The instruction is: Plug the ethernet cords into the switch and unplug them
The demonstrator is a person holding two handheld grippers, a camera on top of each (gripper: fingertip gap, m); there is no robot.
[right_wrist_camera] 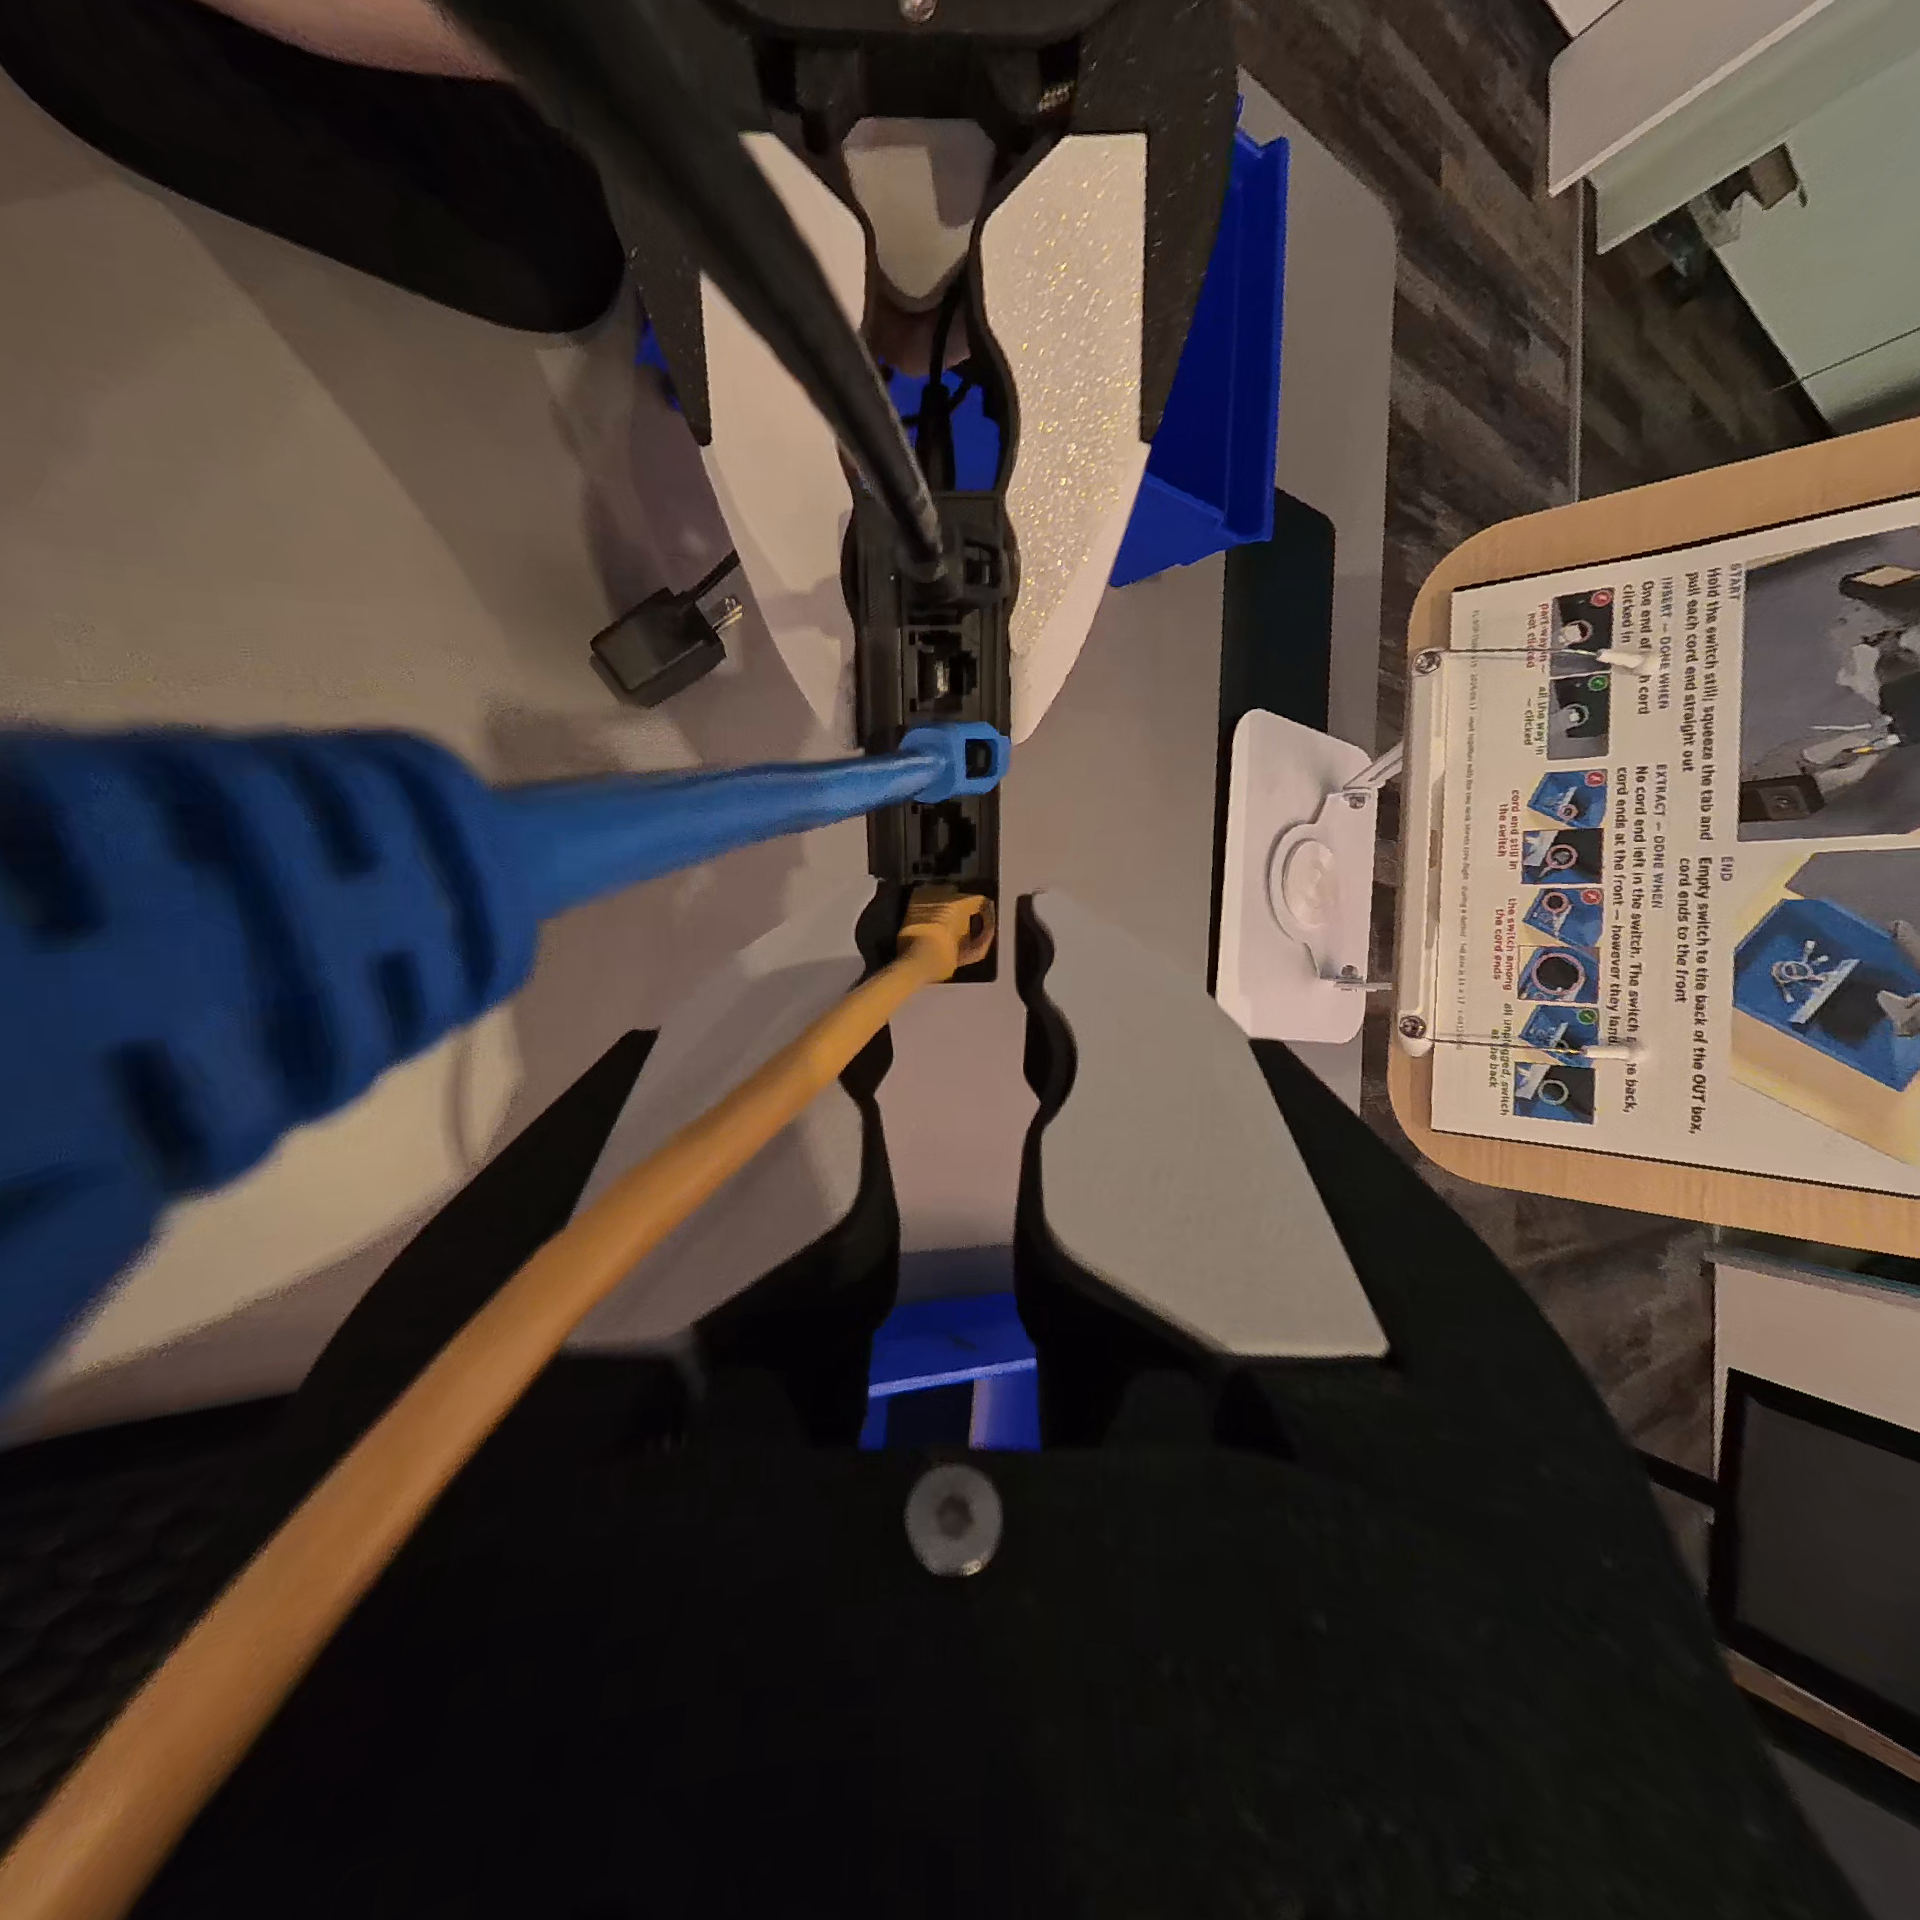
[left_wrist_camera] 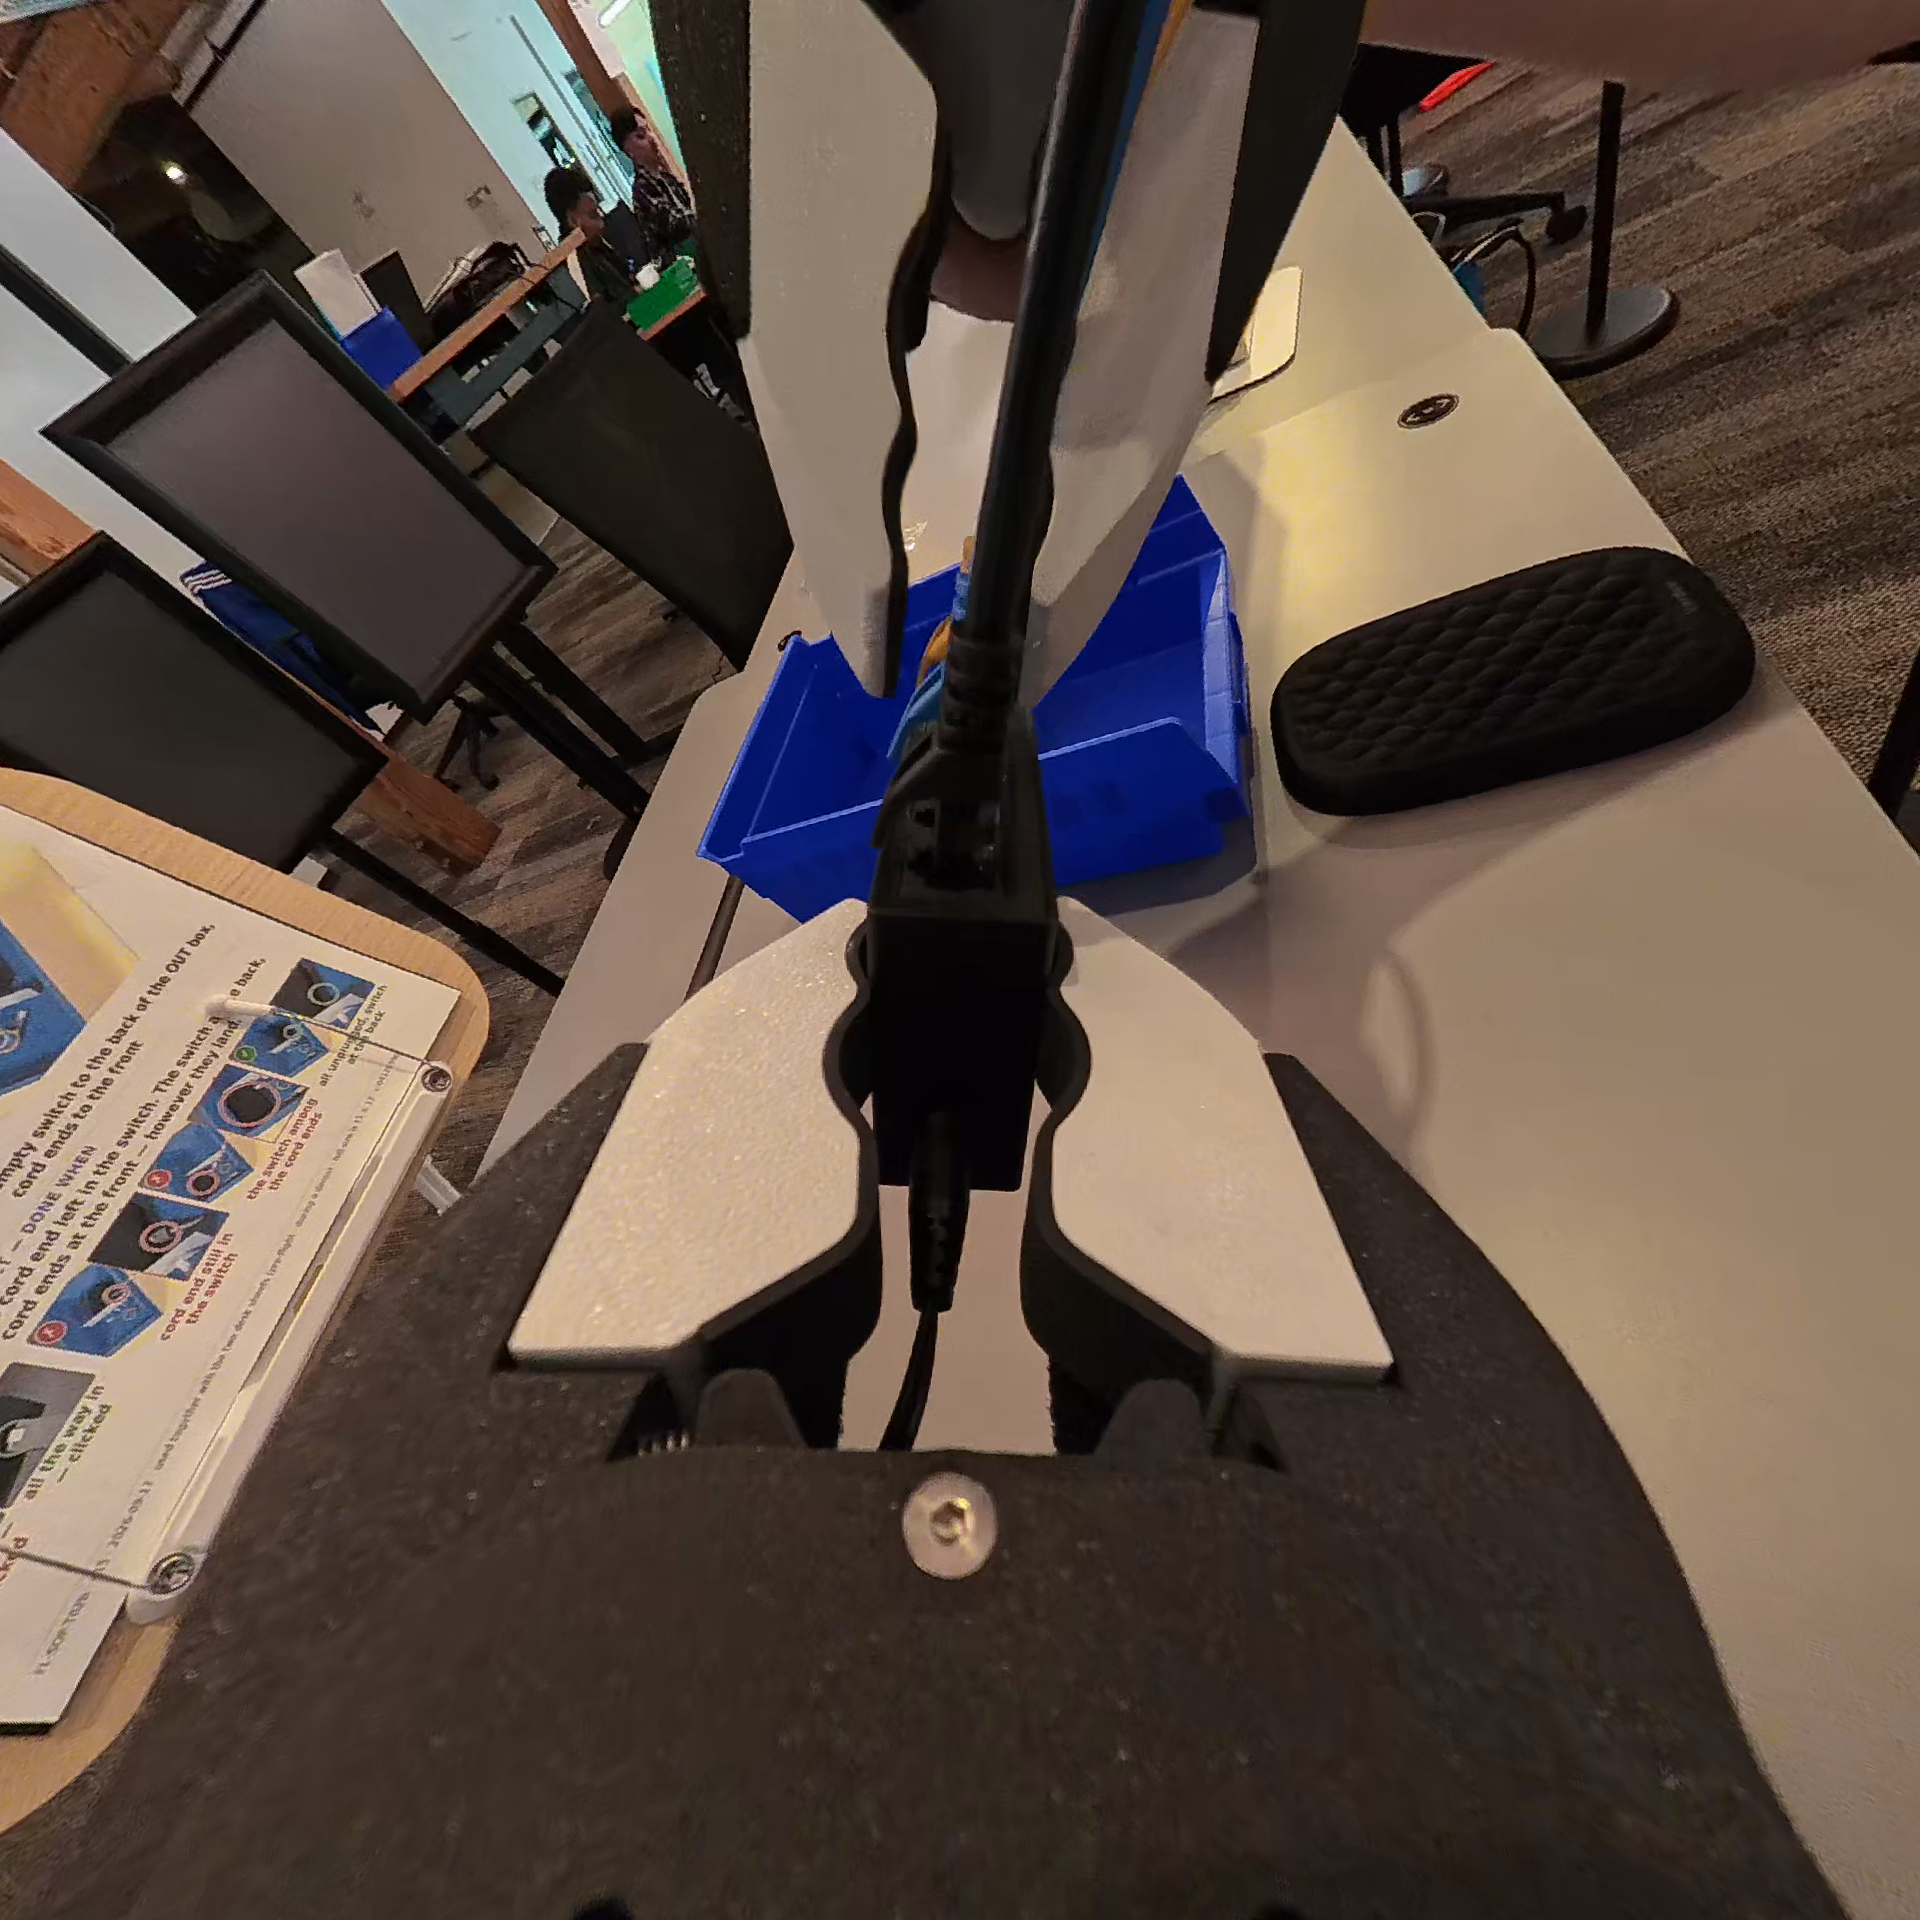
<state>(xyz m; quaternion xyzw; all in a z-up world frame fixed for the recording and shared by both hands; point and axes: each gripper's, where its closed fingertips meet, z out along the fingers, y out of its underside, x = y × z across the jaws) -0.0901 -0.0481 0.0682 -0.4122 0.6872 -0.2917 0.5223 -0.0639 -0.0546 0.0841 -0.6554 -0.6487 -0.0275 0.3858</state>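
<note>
My left gripper (left_wrist_camera: 956, 935) is shut on the black switch (left_wrist_camera: 951, 1018) and holds it above the grey table (left_wrist_camera: 1558, 1039). In the right wrist view the switch (right_wrist_camera: 883, 665) shows its row of ports. A black cord (right_wrist_camera: 904, 499) sits in the far port, a blue cord (right_wrist_camera: 961, 764) in the middle one, and a yellow cord's plug (right_wrist_camera: 940, 930) in the near end port. My right gripper (right_wrist_camera: 945, 935) is open around the yellow plug, and a gap shows beside its right fingertip (right_wrist_camera: 1039, 956). It also shows in the left wrist view (left_wrist_camera: 961, 691), pointing down at the switch.
A blue bin (left_wrist_camera: 1143, 748) lies under the switch, with a black quilted pad (left_wrist_camera: 1507, 675) to its right. An instruction sheet on a wooden board (right_wrist_camera: 1662, 831) and a white mount (right_wrist_camera: 1299, 873) stand off the table's edge. A black power adapter (right_wrist_camera: 665, 644) lies on the table. Spacing between my two grippers at the tips: around 4 centimeters.
</note>
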